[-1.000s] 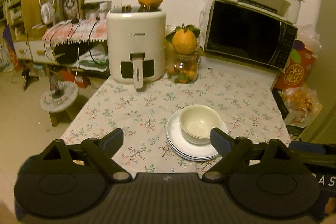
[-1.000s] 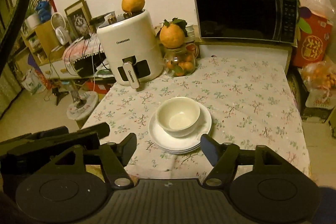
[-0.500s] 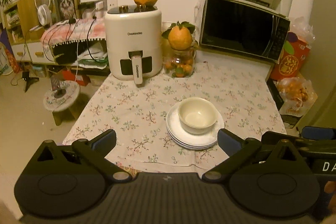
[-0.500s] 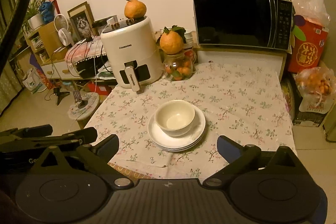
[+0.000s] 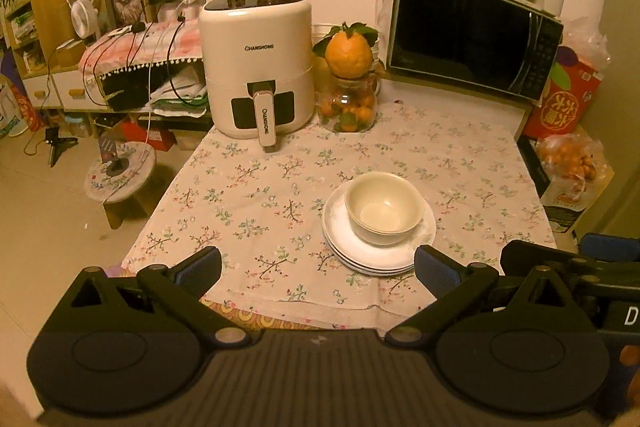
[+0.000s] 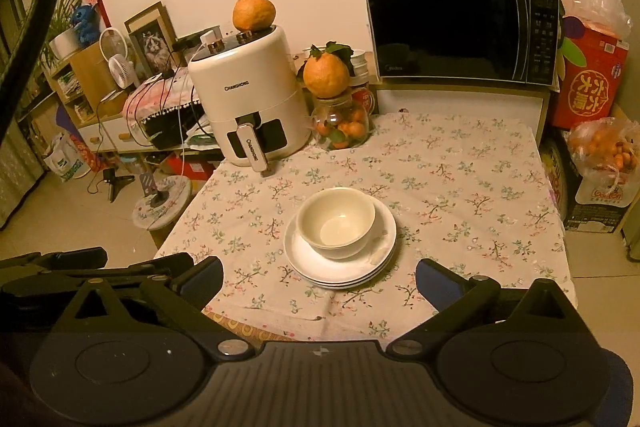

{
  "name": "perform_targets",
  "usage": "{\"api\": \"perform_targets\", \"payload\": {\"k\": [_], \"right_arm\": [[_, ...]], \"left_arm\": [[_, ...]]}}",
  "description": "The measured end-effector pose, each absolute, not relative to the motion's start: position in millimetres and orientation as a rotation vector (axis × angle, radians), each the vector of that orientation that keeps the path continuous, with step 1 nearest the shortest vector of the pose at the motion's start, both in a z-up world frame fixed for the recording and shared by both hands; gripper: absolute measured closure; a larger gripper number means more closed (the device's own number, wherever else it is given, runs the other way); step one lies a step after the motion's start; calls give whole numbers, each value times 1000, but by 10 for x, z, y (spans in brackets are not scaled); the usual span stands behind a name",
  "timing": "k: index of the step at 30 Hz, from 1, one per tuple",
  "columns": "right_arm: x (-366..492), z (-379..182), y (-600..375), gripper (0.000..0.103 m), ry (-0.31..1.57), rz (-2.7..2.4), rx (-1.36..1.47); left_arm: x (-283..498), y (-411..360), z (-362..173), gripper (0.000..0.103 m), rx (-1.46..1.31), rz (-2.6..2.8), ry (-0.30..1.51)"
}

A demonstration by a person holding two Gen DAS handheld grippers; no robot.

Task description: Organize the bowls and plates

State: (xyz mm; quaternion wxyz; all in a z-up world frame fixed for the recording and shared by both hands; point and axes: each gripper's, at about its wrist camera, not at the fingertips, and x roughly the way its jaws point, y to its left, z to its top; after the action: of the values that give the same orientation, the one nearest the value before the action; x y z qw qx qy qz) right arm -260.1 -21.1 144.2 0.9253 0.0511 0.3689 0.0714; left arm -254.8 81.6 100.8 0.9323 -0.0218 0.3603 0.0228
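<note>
so both jaws have just been opening, and now the left gripper [image 5: 318, 269] and right gripper [image 6: 319, 279] gape wide with nothing in them. the bowl [image 6: 337, 222] sits on the stacked plates [image 6: 340, 269] mid tabletop [image 6: 460, 183], near its front edge.

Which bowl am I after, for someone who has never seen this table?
Find the floral tablecloth in front of the white air fryer. Near its front edge sits a stack of white plates. The cream bowl stands upright on that stack, the only bowl there, and looks empty.
</note>
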Motion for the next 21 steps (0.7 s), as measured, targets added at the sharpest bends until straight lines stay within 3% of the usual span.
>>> {"api": "perform_targets", "payload": {"k": [21], "right_arm": [[-2509, 1354, -267, 2, 783, 145, 139]], "left_arm": [[-2444, 804, 991, 0, -16, 58, 749]]}}
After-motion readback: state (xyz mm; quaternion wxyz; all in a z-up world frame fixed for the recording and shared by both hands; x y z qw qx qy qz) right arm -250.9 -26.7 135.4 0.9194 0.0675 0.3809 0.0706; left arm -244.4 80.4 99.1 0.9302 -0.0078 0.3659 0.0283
